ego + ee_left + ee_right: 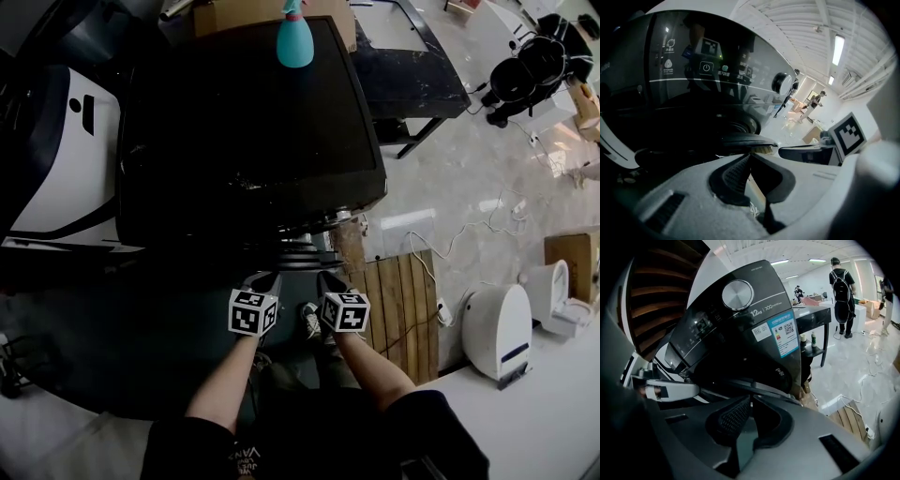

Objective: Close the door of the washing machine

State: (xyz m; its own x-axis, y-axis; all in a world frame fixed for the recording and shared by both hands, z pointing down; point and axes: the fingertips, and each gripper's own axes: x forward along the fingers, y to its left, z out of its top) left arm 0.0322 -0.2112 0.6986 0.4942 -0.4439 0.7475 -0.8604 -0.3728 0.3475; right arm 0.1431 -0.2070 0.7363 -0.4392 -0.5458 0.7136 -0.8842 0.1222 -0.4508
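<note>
A black front-loading washing machine (244,122) fills the middle of the head view, seen from above. Its dark round door (298,255) sticks out from the front, towards me. My left gripper (265,278) and right gripper (330,278) sit side by side just before the door's edge. In the left gripper view the jaws of the left gripper (750,154) meet with nothing between them, and the door rim (740,139) lies right beyond. The right gripper (751,398) also stands shut and empty below the door rim (754,389). The control knob (737,295) shows above.
A teal spray bottle (294,36) stands on the machine's top. A white appliance (56,159) is on the left; a wooden pallet (403,300), a white device (497,328) and loose cables (469,225) are on the right. A person with a backpack (843,287) stands far off.
</note>
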